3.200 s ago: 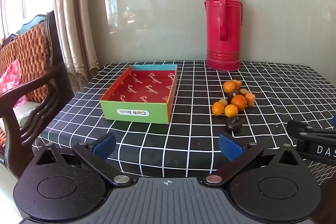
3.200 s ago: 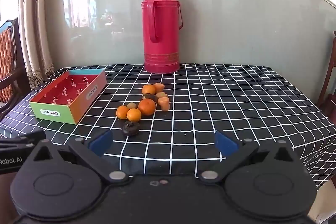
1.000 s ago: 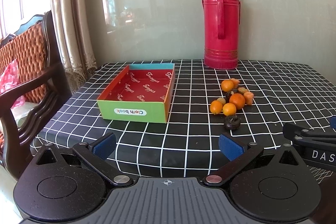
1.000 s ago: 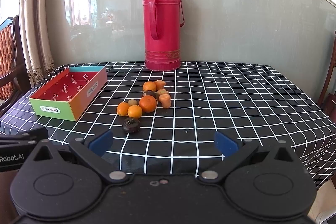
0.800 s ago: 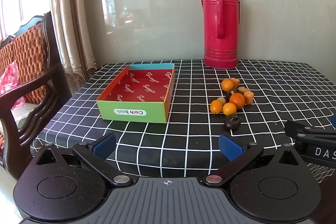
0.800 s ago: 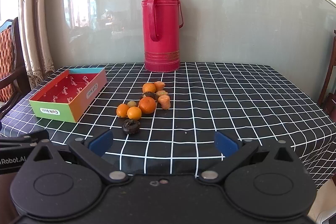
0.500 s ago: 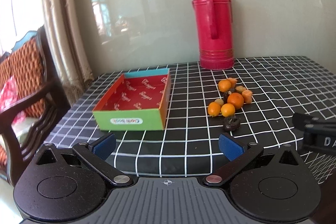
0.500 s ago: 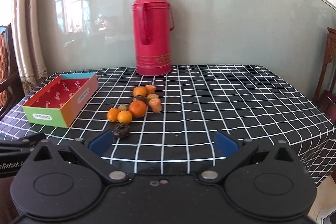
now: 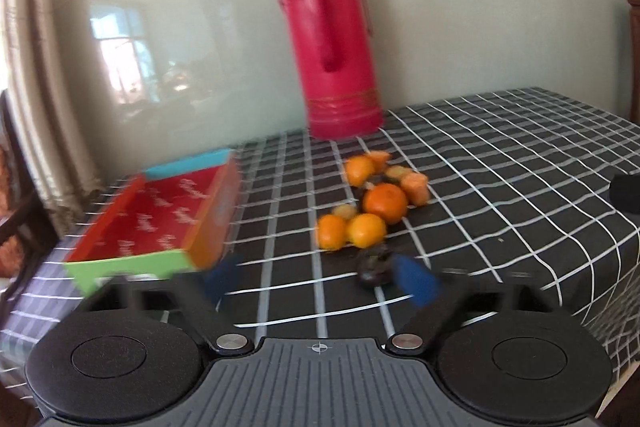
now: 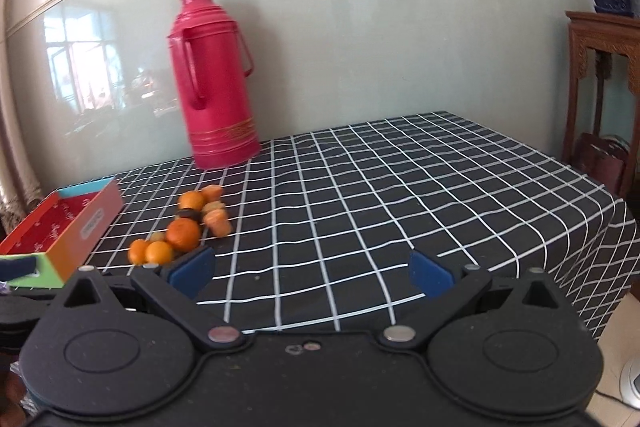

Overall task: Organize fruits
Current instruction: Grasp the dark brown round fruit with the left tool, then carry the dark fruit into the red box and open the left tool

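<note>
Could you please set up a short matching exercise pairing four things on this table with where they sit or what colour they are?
Things:
1. thermos
2. cardboard tray
3. dark fruit
4. largest orange

Descriptions:
A. nearest the camera of the fruit cluster, beside the left gripper's blue pad
B. red inside, no fruit in it, left of the fruit
C. tall, pinkish red, standing against the wall
D. in the middle of the fruit cluster

Pairs: 1-C, 2-B, 3-A, 4-D
</note>
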`<state>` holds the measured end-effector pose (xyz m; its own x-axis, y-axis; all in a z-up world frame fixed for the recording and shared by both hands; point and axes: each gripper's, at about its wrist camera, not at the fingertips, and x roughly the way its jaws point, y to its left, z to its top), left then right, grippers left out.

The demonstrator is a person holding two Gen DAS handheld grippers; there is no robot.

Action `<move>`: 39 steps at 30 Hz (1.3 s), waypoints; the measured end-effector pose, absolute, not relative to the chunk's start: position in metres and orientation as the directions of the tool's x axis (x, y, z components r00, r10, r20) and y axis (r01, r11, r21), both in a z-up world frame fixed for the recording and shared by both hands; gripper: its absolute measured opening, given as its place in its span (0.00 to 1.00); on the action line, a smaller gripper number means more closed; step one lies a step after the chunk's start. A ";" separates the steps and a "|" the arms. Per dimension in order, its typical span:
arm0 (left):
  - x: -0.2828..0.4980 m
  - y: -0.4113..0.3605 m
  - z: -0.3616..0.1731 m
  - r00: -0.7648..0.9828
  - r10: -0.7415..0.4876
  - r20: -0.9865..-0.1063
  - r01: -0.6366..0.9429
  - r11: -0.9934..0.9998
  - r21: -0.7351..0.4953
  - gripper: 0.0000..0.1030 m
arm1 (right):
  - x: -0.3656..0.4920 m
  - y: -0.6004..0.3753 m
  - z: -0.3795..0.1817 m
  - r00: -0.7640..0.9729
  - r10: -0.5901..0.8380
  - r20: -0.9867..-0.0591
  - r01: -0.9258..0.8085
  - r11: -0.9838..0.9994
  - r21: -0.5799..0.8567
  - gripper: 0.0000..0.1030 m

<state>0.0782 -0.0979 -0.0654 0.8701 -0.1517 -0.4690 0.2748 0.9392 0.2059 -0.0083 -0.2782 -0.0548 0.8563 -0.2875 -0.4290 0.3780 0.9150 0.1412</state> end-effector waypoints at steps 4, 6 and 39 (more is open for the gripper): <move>0.097 -0.110 -0.080 0.863 -0.150 -0.482 0.276 0.940 0.201 0.67 | 0.000 -0.285 -0.062 0.854 -0.287 -0.433 0.381 0.912 0.148 0.94; 0.103 -0.117 -0.086 0.866 -0.145 -0.478 0.279 0.935 0.221 0.67 | 0.005 -0.286 -0.066 0.852 -0.287 -0.438 0.382 0.912 0.146 0.94; 0.187 0.000 -0.058 0.903 0.161 -0.397 -0.084 0.975 0.204 0.37 | 0.073 -0.228 -0.085 0.869 -0.071 -0.490 0.163 0.975 0.149 0.95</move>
